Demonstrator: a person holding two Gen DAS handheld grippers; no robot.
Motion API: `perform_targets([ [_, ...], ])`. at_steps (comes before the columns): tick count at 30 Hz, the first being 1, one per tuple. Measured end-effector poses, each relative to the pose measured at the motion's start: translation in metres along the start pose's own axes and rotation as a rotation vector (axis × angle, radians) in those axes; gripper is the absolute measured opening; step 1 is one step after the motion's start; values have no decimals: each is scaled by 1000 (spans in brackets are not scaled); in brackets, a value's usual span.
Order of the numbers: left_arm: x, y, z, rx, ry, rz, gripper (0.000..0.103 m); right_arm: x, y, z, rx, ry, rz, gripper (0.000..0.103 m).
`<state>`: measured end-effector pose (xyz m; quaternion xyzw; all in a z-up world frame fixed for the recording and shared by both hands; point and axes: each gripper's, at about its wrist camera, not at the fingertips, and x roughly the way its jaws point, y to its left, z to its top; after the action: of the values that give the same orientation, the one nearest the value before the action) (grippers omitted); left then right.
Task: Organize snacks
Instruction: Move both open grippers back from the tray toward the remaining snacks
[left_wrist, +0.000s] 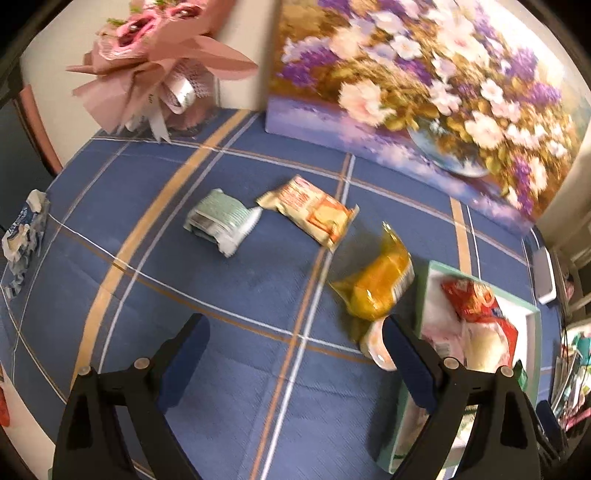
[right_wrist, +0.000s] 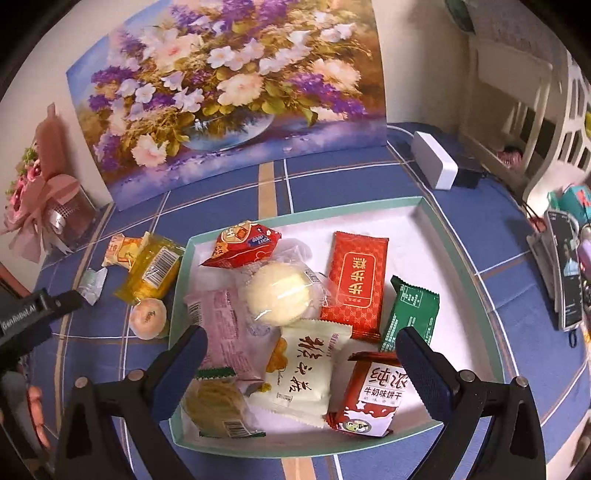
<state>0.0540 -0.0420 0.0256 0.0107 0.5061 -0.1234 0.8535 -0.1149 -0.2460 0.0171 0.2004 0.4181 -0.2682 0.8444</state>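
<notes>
Both grippers, left gripper (left_wrist: 295, 334) and right gripper (right_wrist: 301, 349), gape empty; blue finger hides part of peach bun (left_wrist: 378, 341).

Counter (right_wrist: 480, 258): covered by a blue cloth with tan and white plaid stripes. Cream plaster wall (right_wrist: 44, 66) behind it. Large floral canvas painting (right_wrist: 229, 92), purple and white blooms in a glass bowl, leaning upright against the wall. Pink paper-wrapped bouquet with ribbon (left_wrist: 147, 62) at the left of the painting. White rectangular plastic box (right_wrist: 434, 164) at the right. White lattice-sided furniture (right_wrist: 554, 122) beyond. Warm indoor light.
</notes>
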Motion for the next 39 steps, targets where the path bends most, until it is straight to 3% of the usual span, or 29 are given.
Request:
perform_targets([
  [9, -8, 33, 14, -53, -125, 22, 95, 1, 24, 1, -35, 13, 36, 103],
  [14, -7, 54, 21, -108, -129, 25, 95, 2, 45, 5, -53, 23, 82, 103],
  [20, -9, 69, 24, -133, -129, -30, 95, -1, 76, 15, -78, -5, 135, 103],
  [25, -12, 72, 28, -97, -147, 28, 95, -2, 108, 24, -109, -28, 175, 103],
  [31, -14, 87, 30, -131, -148, 36, 95, 1, 142, 28, -163, -32, 186, 103],
  [35, -13, 99, 33, -147, -149, 75, 95, 1, 153, 33, -171, -46, 213, 103],
  [39, -9, 110, 35, -179, -136, 67, 95, 11, 157, 38, -143, -5, 219, 103],
])
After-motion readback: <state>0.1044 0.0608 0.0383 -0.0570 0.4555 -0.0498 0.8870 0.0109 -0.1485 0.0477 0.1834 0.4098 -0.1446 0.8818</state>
